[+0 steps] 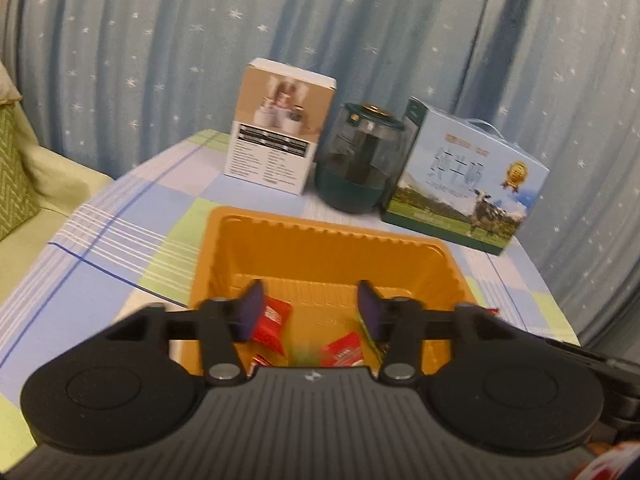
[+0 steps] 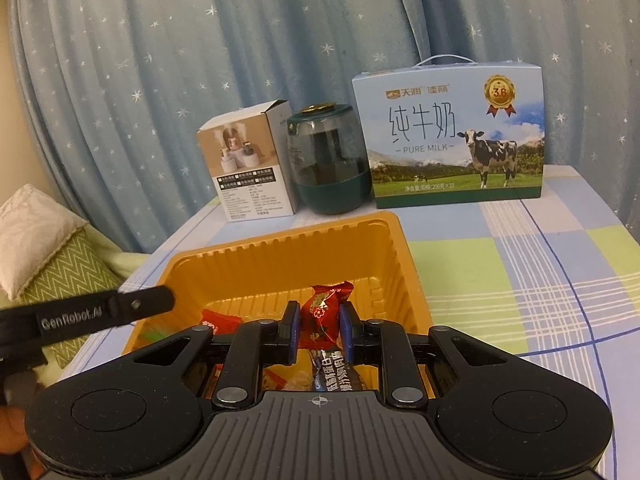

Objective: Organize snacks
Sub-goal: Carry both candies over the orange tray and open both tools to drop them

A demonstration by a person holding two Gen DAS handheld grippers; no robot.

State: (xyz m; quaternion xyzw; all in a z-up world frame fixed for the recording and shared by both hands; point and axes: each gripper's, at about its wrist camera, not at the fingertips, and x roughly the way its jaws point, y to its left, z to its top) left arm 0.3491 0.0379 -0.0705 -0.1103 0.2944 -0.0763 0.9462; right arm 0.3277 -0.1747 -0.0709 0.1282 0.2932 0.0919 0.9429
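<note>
Two grippers worked over the orange tray [image 2: 404, 264], which sat on the checked bench [image 2: 540, 272] near a white carton [image 2: 248, 168], a dark green jar [image 2: 330, 168] and a milk box [image 2: 452, 136] lined up at the far edge. The right gripper [image 2: 319, 326] was pinching a red wrapped candy [image 2: 324, 312] between its pads, held just above the tray floor, while other wrapped snacks lay in the tray's near part below it. The left gripper [image 1: 311, 312] stood spread with nothing between its pads, poised over two red packets [image 1: 276, 320] and a blurred green one on the tray floor. To do this step well, I judged that the right gripper should bring the candy low over a bare patch toward the tray's far side before parting its pads, so the piece would not bounce out over the ribbed wall. The left gripper should keep clear to the left, since its finger already reached across the tray's left rim.
</note>
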